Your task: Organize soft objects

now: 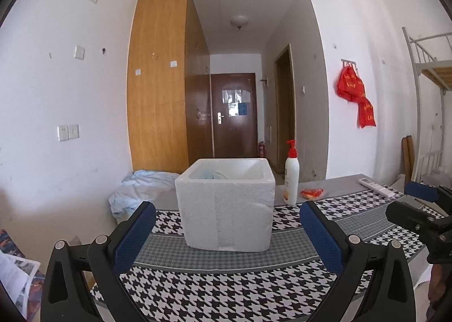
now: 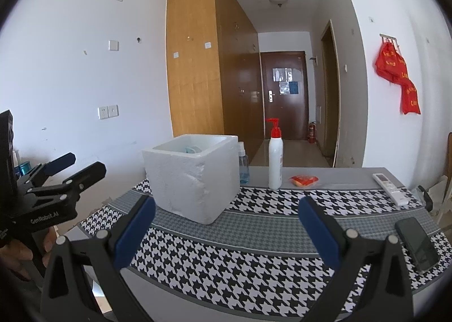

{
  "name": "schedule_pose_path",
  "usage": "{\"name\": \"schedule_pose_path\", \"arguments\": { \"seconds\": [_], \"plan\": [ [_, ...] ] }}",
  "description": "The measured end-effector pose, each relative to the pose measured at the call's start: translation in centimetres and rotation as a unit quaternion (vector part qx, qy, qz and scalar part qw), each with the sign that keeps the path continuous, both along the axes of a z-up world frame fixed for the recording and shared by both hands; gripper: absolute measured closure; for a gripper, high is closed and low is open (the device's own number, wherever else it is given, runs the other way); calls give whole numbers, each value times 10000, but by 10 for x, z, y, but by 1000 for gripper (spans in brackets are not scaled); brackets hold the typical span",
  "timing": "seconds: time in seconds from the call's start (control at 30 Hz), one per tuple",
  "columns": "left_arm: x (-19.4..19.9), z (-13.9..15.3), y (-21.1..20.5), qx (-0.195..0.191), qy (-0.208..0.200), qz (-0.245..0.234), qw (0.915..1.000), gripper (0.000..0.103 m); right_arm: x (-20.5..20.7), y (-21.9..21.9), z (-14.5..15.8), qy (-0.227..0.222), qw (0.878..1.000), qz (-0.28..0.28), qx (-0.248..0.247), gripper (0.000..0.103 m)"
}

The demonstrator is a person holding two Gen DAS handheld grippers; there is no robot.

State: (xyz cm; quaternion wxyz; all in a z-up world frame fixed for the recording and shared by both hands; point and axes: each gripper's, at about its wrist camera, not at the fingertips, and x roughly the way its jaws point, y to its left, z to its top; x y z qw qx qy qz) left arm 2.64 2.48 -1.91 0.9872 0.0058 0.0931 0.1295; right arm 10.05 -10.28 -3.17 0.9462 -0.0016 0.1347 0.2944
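Note:
A white foam box (image 1: pixel 226 206) stands on the houndstooth table cloth (image 1: pixel 226 293), with something pale blue lying inside it (image 1: pixel 210 175). It also shows in the right wrist view (image 2: pixel 192 178). My left gripper (image 1: pixel 226 228) is open and empty, just in front of the box. My right gripper (image 2: pixel 226 226) is open and empty, to the right of the box and above the cloth. A small orange-red soft object (image 1: pixel 310 193) lies behind the cloth, right of the bottle; it also shows in the right wrist view (image 2: pixel 303 180).
A white pump bottle with a red top (image 2: pixel 275 155) stands behind the box, a blue spray bottle (image 2: pixel 243 165) beside it. A white remote (image 2: pixel 391 187) and a dark phone (image 2: pixel 418 243) lie at the right. A pale blue cloth heap (image 1: pixel 141 189) lies left of the table.

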Motion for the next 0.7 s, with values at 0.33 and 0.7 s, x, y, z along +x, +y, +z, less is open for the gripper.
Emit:
{"name": "schedule_pose_path", "arguments": {
  "seconds": [0.33, 0.7],
  "plan": [
    [-3, -2, 2, -59, 27, -53, 10000, 1, -2, 0, -2, 35, 10000, -73, -34, 1],
    [-6, -3, -3, -13, 25, -99, 9999, 1, -5, 1, -3, -67, 9994, -330, -121, 1]
  ]
}}
